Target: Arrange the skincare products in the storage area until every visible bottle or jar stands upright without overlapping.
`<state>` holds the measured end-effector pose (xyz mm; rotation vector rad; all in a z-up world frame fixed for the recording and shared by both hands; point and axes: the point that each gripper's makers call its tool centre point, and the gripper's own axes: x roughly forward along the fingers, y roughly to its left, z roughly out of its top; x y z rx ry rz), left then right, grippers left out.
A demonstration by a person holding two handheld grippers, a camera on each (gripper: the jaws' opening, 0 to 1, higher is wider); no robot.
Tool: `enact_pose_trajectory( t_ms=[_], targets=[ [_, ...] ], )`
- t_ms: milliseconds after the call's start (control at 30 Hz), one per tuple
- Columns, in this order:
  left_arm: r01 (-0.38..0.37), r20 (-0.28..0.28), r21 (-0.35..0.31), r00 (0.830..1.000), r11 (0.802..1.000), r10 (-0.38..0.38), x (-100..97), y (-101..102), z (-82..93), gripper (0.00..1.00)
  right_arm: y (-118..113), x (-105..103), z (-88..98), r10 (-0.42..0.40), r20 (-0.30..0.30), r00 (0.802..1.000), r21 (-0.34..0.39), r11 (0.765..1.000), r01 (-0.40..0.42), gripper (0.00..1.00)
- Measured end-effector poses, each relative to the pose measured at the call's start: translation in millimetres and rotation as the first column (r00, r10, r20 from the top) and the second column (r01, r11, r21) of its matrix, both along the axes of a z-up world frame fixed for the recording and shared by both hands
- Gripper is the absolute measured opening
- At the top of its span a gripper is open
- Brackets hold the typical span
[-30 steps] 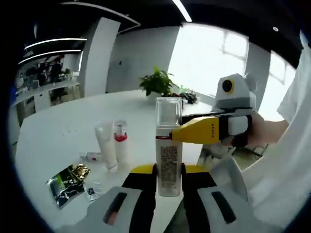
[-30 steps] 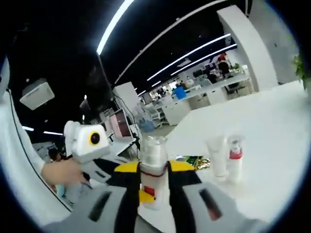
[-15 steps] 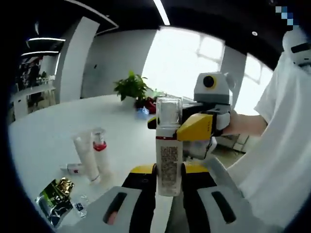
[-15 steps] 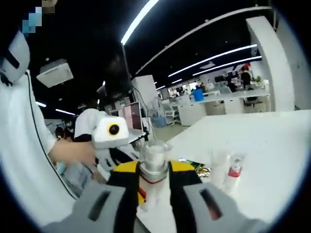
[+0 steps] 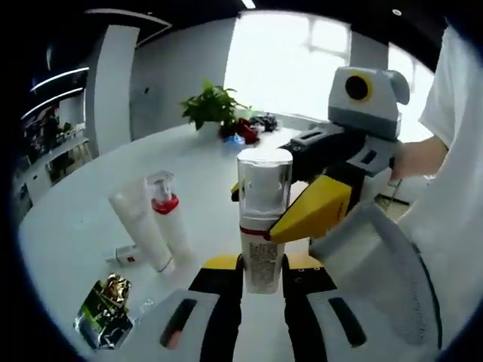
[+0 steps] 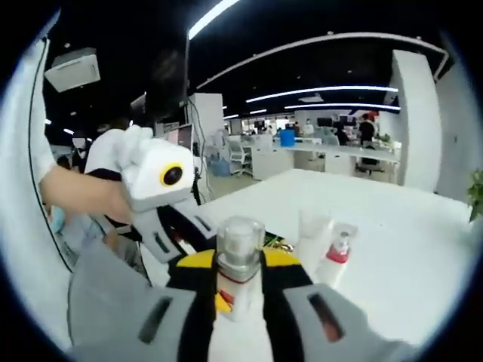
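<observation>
A white bottle (image 5: 264, 177) with a clear cap and a printed label is held up in the air above the white table (image 5: 83, 211). My left gripper (image 5: 263, 265) is shut on its lower body. My right gripper (image 5: 260, 215) reaches in from the right and is shut on the neck, just under the cap. In the right gripper view the same bottle (image 6: 240, 241) rises between the right gripper (image 6: 239, 262) jaws, with the left gripper (image 6: 189, 234) coming in from the left. A white tube (image 5: 139, 230) and a red-collared pump bottle (image 5: 167, 222) stand upright side by side on the table.
A small tube (image 5: 124, 255) lies flat beside the standing pair. A foil sachet (image 5: 102, 305) lies near the table's front edge. A potted plant (image 5: 215, 113) stands at the far side. A person's white shirt (image 5: 453, 188) is close on the right.
Both hands have shifted and tilted, so the background has swung. The right gripper's yellow jaw now slopes up to the bottle's neck instead of lying level. Both grips hold.
</observation>
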<state>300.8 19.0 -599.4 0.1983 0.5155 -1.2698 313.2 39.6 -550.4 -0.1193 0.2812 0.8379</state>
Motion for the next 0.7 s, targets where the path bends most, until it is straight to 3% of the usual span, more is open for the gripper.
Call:
enact_pose_trajectory(
  t_ms=[333,700],
  targets=[
    [0.017,-0.008,0.036,1.000,0.999,-0.017,23.6,-6.6,-41.6,0.16,-9.6,20.9,-41.1,-0.092,-0.032,0.995,-0.063,0.994,0.090,0.21],
    [0.092,0.024,0.096,0.995,0.991,-0.095,27.7,-9.6,-81.0,0.16,-14.4,25.0,-79.7,-0.171,-0.052,0.984,-0.151,0.975,0.162,0.21]
  ],
)
